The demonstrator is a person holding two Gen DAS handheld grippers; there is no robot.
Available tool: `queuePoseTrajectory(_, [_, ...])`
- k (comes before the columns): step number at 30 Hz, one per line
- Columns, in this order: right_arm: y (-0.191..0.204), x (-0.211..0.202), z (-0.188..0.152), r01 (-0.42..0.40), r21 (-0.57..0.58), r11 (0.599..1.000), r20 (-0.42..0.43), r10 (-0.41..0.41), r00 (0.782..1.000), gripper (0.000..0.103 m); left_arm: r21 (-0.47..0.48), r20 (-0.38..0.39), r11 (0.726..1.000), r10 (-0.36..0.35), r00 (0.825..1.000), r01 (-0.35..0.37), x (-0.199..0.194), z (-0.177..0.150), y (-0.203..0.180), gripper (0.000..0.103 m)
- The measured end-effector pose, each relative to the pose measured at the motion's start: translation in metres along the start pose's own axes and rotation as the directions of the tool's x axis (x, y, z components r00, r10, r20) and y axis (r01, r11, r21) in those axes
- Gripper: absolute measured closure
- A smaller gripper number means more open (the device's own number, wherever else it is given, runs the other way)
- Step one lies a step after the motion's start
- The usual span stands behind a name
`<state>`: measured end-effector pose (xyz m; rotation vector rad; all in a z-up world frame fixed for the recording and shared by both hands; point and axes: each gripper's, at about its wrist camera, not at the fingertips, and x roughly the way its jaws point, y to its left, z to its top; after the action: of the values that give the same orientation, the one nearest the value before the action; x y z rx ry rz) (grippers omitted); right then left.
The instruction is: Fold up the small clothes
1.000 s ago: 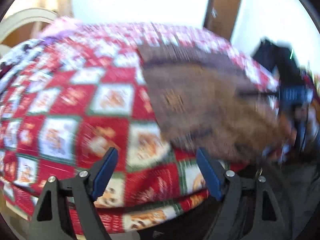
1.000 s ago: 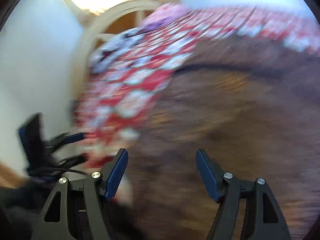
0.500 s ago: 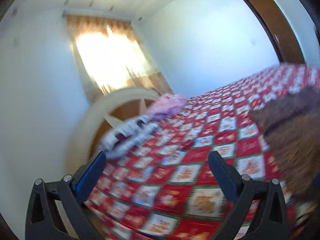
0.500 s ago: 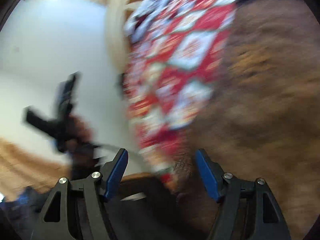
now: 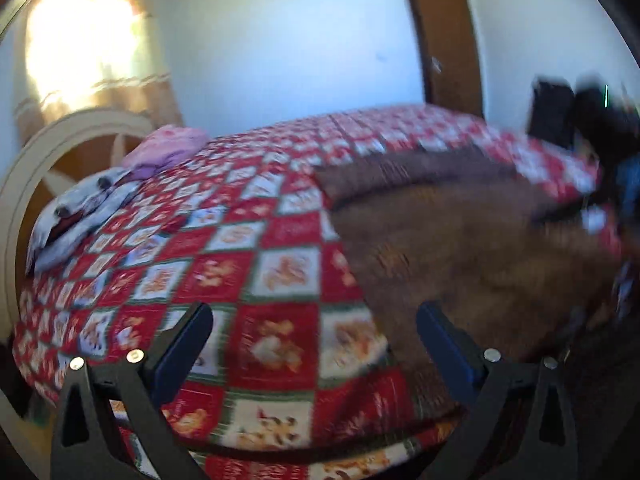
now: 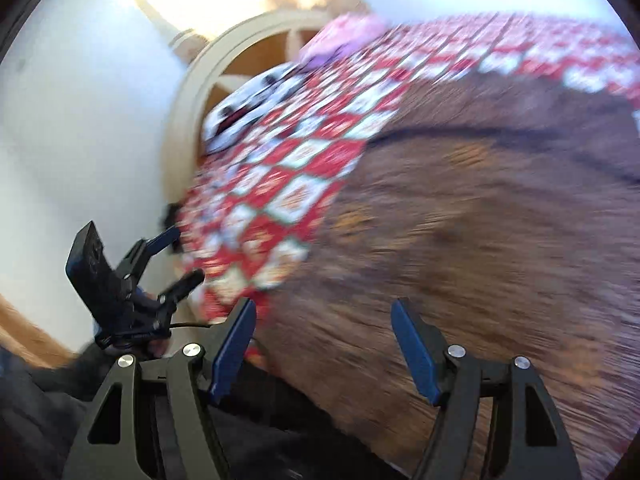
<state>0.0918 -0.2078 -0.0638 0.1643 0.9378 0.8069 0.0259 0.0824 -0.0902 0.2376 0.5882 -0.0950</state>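
A brown garment [image 5: 460, 240] lies spread on a bed with a red and white checked quilt [image 5: 248, 264], near the bed's front right corner. It fills the right of the right wrist view [image 6: 480, 240]. My left gripper [image 5: 316, 344] is open and empty, over the quilt's front edge just left of the garment. My right gripper [image 6: 324, 340] is open and empty, above the garment's near edge. The left gripper also shows in the right wrist view [image 6: 168, 256], off the bed's edge.
A pink pillow [image 5: 168, 148] and a white patterned cloth [image 5: 84, 208] lie at the bed's head by a cream curved headboard [image 5: 52, 140]. A brown door [image 5: 444, 44] stands in the far wall. Dark objects [image 5: 580, 116] are at the far right.
Both views have swung about with heavy blur. The left gripper tipped up towards the window, then back down over the bed. Both grippers stayed open and empty.
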Motion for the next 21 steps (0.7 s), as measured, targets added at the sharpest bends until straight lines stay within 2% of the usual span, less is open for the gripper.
queuePoseTrajectory(2, [-0.011, -0.022, -0.012, 0.059, 0.016, 0.998, 0.053, -0.06, 0.997, 0.032, 0.044, -0.021, 0.999, -0.004, 1.0, 0.005, 0.003, -0.005, -0.015, 0.003])
queuePoseTrajectory(3, [-0.018, -0.033, -0.019, 0.09, 0.034, 0.995, 0.08, -0.092, 0.993, 0.032, 0.05, -0.026, 0.999, -0.018, 0.999, 0.019, 0.0, -0.005, -0.019, 0.008])
queuePoseTrajectory(5, [-0.03, -0.049, -0.029, 0.136, 0.062, 0.989, 0.119, -0.143, 0.983, 0.032, 0.045, -0.027, 0.997, -0.059, 0.998, 0.06, -0.009, -0.003, -0.019, 0.012])
queuePoseTrajectory(7, [-0.042, -0.063, -0.038, 0.164, 0.1, 0.981, 0.146, -0.177, 0.973, 0.032, 0.02, 0.035, 0.998, -0.053, 0.998, 0.052, -0.025, 0.003, -0.014, 0.012])
queuePoseTrajectory(8, [-0.048, -0.07, -0.043, 0.172, 0.12, 0.978, 0.153, -0.189, 0.97, 0.032, -0.012, 0.1, 0.999, -0.029, 0.995, 0.03, -0.039, 0.009, -0.006, 0.012])
queuePoseTrajectory(9, [-0.053, -0.075, -0.047, 0.179, 0.139, 0.974, 0.159, -0.2, 0.967, 0.032, -0.043, 0.153, 0.999, -0.012, 0.988, 0.019, -0.051, 0.015, 0.002, 0.012])
queuePoseTrajectory(10, [-0.059, -0.08, -0.05, 0.187, 0.156, 0.97, 0.165, -0.212, 0.963, 0.032, -0.092, 0.234, 0.996, 0.027, 0.972, -0.006, -0.07, 0.021, 0.016, 0.012])
queuePoseTrajectory(11, [-0.059, -0.082, -0.052, 0.195, 0.163, 0.967, 0.169, -0.223, 0.96, 0.032, -0.137, 0.304, 0.99, 0.079, 0.949, -0.039, -0.083, 0.024, 0.028, 0.012])
queuePoseTrajectory(12, [-0.062, -0.086, -0.055, 0.209, 0.169, 0.963, 0.179, -0.238, 0.955, 0.032, -0.189, 0.373, 0.977, 0.16, 0.914, -0.094, -0.095, 0.025, 0.039, 0.01])
queuePoseTrajectory(13, [-0.064, -0.093, -0.058, 0.215, 0.174, 0.961, 0.188, -0.247, 0.951, 0.032, -0.248, 0.429, 0.954, 0.263, 0.864, -0.167, -0.107, 0.024, 0.05, 0.007])
queuePoseTrajectory(14, [-0.066, -0.097, -0.06, 0.216, 0.184, 0.959, 0.196, -0.251, 0.948, 0.032, -0.324, 0.469, 0.915, 0.376, 0.799, -0.24, -0.119, 0.023, 0.064, 0.0])
queuePoseTrajectory(15, [-0.067, -0.102, -0.062, 0.216, 0.192, 0.957, 0.201, -0.254, 0.946, 0.032, -0.389, 0.484, 0.884, 0.437, 0.758, -0.261, -0.125, 0.02, 0.077, 0.0])
queuePoseTrajectory(16, [-0.071, -0.106, -0.064, 0.215, 0.209, 0.954, 0.21, -0.258, 0.943, 0.032, -0.444, 0.497, 0.864, 0.457, 0.737, -0.236, -0.13, 0.017, 0.091, 0.0])
queuePoseTrajectory(17, [-0.073, -0.11, -0.066, 0.214, 0.22, 0.952, 0.215, -0.261, 0.941, 0.032, -0.5, 0.495, 0.847, 0.451, 0.743, -0.181, -0.132, 0.015, 0.108, 0.0])
queuePoseTrajectory(18, [-0.076, -0.112, -0.068, 0.215, 0.233, 0.948, 0.217, -0.266, 0.939, 0.032, -0.545, 0.48, 0.827, 0.441, 0.758, -0.136, -0.132, 0.013, 0.121, 0.0])
queuePoseTrajectory(19, [-0.078, -0.113, -0.069, 0.216, 0.245, 0.945, 0.218, -0.27, 0.938, 0.032, -0.611, 0.462, 0.79, 0.407, 0.788, -0.05, -0.129, 0.009, 0.14, 0.0])
queuePoseTrajectory(20, [-0.079, -0.114, -0.071, 0.215, 0.251, 0.944, 0.219, -0.272, 0.937, 0.032, -0.673, 0.452, 0.738, 0.362, 0.815, 0.046, -0.125, 0.004, 0.16, 0.0])
queuePoseTrajectory(21, [-0.081, -0.114, -0.071, 0.218, 0.258, 0.941, 0.216, -0.276, 0.937, 0.032, -0.733, 0.44, 0.667, 0.315, 0.841, 0.134, -0.12, -0.002, 0.177, 0.0])
